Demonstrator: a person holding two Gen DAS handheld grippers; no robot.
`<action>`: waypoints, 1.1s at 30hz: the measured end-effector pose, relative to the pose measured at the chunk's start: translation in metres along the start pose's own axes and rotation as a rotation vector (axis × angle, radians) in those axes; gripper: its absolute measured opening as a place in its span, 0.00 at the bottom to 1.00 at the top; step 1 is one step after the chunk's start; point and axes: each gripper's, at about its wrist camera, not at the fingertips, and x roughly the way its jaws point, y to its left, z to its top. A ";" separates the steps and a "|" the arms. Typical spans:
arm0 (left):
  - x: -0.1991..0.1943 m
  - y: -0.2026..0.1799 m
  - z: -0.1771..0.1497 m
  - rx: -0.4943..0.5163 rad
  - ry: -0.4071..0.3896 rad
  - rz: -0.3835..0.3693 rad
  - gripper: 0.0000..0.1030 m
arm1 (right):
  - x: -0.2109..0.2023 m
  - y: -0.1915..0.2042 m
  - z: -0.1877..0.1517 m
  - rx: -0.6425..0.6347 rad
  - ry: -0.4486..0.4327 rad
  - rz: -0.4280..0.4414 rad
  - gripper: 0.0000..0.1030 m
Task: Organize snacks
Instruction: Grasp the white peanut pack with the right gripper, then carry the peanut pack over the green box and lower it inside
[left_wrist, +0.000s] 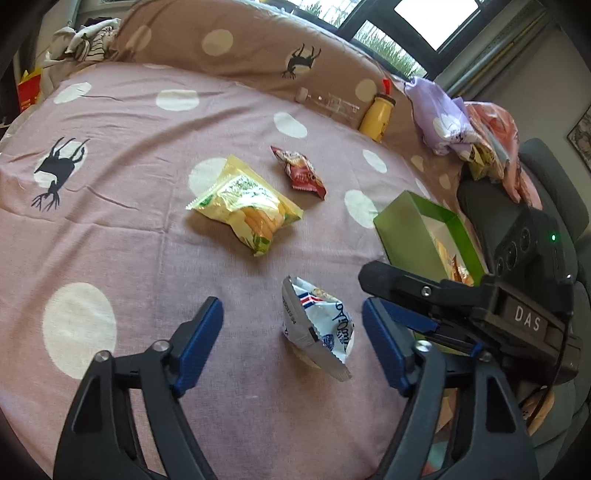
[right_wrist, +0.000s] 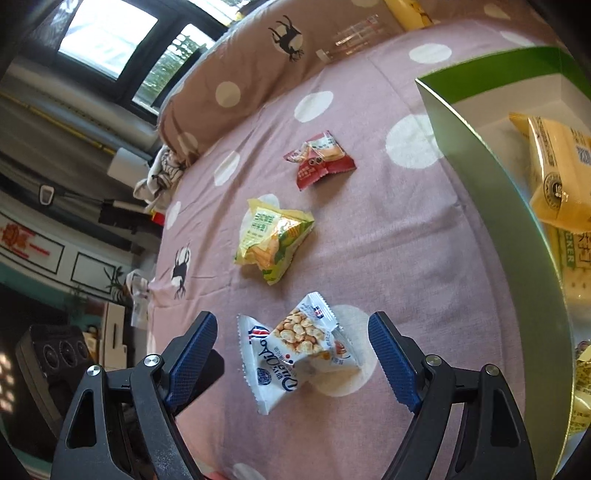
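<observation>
With both grippers' fingers spread around the white snack packet (right_wrist: 299, 350) on the bed (left_wrist: 147, 229), I risk the left gripper (left_wrist: 293, 325) and right gripper (right_wrist: 293, 350) colliding or pinching bedsheet.

Green box (right_wrist: 491, 155) cut off by frame edge; its packets (right_wrist: 561, 177) partly hidden.

I see a pink bedsheet (left_wrist: 147, 229) with white dots and black deer prints, and a brown pillow (left_wrist: 236, 40) in the same pattern along its far edge. Against the pillow lie a clear plastic bottle (left_wrist: 328, 101) and a yellow bottle (left_wrist: 376, 116) with a red cap. Crumpled lilac cloth (left_wrist: 439, 118) sits beside them, below a window (left_wrist: 424, 22).
</observation>
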 end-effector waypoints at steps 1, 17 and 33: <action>0.003 0.000 0.000 0.002 0.011 0.006 0.66 | 0.004 -0.001 0.000 -0.001 0.015 0.004 0.82; 0.023 -0.015 -0.010 0.103 0.062 0.022 0.30 | 0.045 -0.001 -0.003 -0.024 0.134 -0.027 0.82; 0.000 -0.035 -0.011 0.160 -0.071 -0.021 0.27 | 0.005 0.019 -0.008 -0.084 -0.016 -0.044 0.64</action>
